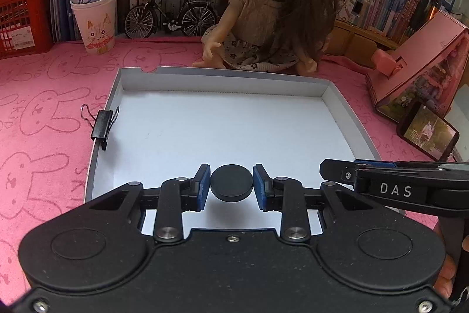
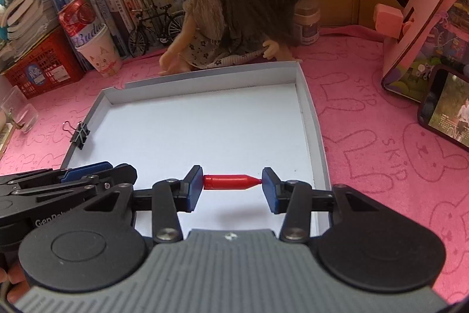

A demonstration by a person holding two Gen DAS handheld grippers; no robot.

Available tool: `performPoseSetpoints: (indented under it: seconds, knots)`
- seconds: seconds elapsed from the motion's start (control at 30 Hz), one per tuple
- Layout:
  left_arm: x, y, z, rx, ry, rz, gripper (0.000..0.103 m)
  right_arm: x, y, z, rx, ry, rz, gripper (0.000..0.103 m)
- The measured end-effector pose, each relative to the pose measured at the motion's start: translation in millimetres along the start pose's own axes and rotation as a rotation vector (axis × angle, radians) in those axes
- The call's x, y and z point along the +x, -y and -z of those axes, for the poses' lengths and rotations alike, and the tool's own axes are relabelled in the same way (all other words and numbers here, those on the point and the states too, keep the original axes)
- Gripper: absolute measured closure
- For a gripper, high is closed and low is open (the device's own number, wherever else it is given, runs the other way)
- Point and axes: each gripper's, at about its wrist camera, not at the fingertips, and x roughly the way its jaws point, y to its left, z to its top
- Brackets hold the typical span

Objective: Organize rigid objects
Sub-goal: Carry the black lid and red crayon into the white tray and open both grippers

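A shallow white cardboard tray [image 1: 222, 79] lies on the pink cloth; it also shows in the right wrist view [image 2: 310, 113]. My left gripper [image 1: 231, 183] is shut on a black round disc [image 1: 232, 181] and holds it over the tray's near part. My right gripper [image 2: 232, 184] is shut on a red bullet-shaped cap [image 2: 228, 182], gripped end to end, over the tray's near right part. A black binder clip [image 1: 102, 123] is clipped on the tray's left wall, also seen in the right wrist view [image 2: 79, 134]. Each gripper shows at the edge of the other's view.
A doll [image 1: 263, 8] sits just behind the tray. A paper cup holding a red can [image 1: 95, 16] and a model bicycle [image 1: 171, 13] stand at the back left before a row of books. A pink house box [image 1: 425, 60] and a phone [image 1: 428, 134] are at the right.
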Motion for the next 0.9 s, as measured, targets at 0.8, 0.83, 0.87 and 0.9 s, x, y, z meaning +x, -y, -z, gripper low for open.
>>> performPoseSetpoints:
  seconds: [0.8, 0.83, 0.87, 0.9]
  knots:
    - [37.0, 2.9, -8.2, -0.005, -0.025, -0.053, 0.073, 29.9, -12.9, -10.8, -0.071, -0.022, 0.067, 0.053]
    - [37.2, 3.7, -8.1, -0.001, -0.023, -0.056, 0.073, 29.9, -13.2, -10.8, -0.072, -0.022, 0.067, 0.053]
    - [36.9, 4.4, -7.5, 0.003, -0.022, -0.058, 0.073, 30.0, -13.7, -10.6, -0.073, -0.021, 0.066, 0.053]
    - [36.9, 4.7, -7.3, 0.005, -0.020, -0.059, 0.073, 30.0, -13.9, -10.0, -0.073, -0.019, 0.064, 0.053]
